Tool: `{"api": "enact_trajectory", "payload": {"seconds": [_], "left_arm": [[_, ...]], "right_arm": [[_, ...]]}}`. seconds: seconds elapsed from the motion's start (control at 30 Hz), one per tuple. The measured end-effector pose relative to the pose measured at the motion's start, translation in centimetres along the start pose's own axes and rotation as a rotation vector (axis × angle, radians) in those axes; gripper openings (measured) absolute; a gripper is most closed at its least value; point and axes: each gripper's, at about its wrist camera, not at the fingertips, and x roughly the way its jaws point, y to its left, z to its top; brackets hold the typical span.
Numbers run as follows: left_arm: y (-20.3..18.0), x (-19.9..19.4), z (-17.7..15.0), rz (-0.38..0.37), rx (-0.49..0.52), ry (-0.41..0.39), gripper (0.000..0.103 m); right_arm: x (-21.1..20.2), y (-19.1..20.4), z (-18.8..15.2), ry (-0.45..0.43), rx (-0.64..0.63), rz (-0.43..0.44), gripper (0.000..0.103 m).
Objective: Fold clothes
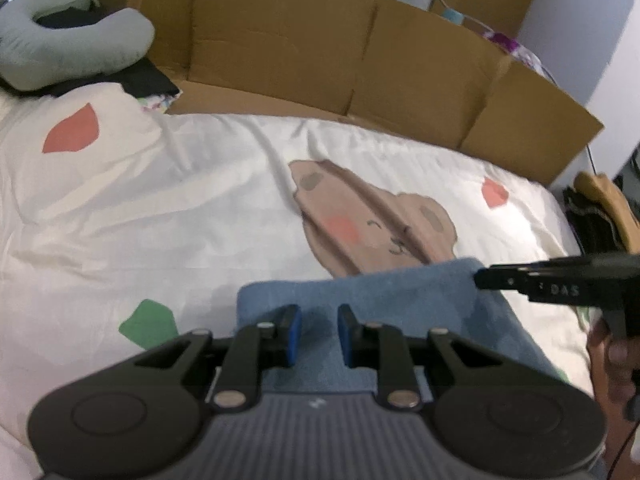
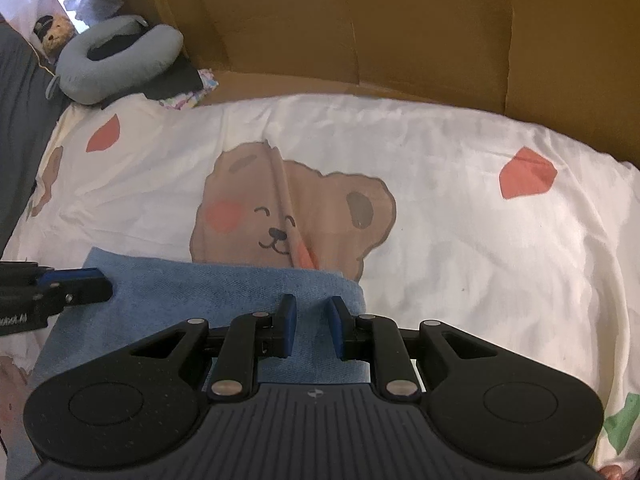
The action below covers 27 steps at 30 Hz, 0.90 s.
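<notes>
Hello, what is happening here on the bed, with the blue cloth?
A person is folding a blue denim garment on a bed cover with a bear print, using two handheld grippers. The left gripper and the right gripper both hover over the garment's far edge, one near each corner. On both, the jaws stand a little apart, with no fabric visibly pinched. A grey neck pillow and cardboard lie behind.

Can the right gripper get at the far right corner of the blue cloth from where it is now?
Probably yes: the right gripper already sits over the blue cloth, nothing lying between it and that corner.
</notes>
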Motion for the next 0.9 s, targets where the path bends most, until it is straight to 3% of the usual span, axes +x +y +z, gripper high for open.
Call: {"api": "enact_trajectory", "payload": {"seconds": [0.13,0.23,0.4,0.57,0.63,0.7,0.77,0.9], "left_arm": [[-0.1,0.0,-0.2,0.01,-0.011,-0.028,0.022],[0.4,1.0,-0.7,0.006,-0.025,0.009,0.022],[1.2,1.8,-1.6,0.029,-0.029,0.029,0.007],[1.6,0.8,-1.4,0.023,-0.066,0.019,0.005],[1.4,0.0,-1.5,0.006,-0.06,0.011,0.013],[1.2,-0.9,-1.8,-0.009,-0.05,0.008,0.036],[0.9,-1.9,-2.4,-0.015,-0.038,0.0,0.045],[0.5,-3.0,-3.8,-0.017,-0.015,0.006,0.045]], "right_arm": [[-0.2,0.8,0.3,-0.045,-0.043,0.016,0.023],[0.8,1.4,0.5,-0.013,-0.089,-0.005,0.024],[2.0,2.0,0.4,0.033,-0.129,-0.014,0.028],[2.4,2.3,0.4,0.051,-0.162,-0.01,0.029],[2.2,1.9,0.7,0.067,-0.145,0.005,0.029],[1.5,1.6,0.7,0.071,-0.131,0.018,0.029],[0.6,1.4,0.4,0.068,-0.116,0.044,0.029],[-0.7,1.8,-1.8,0.1,-0.159,0.063,0.029]]}}
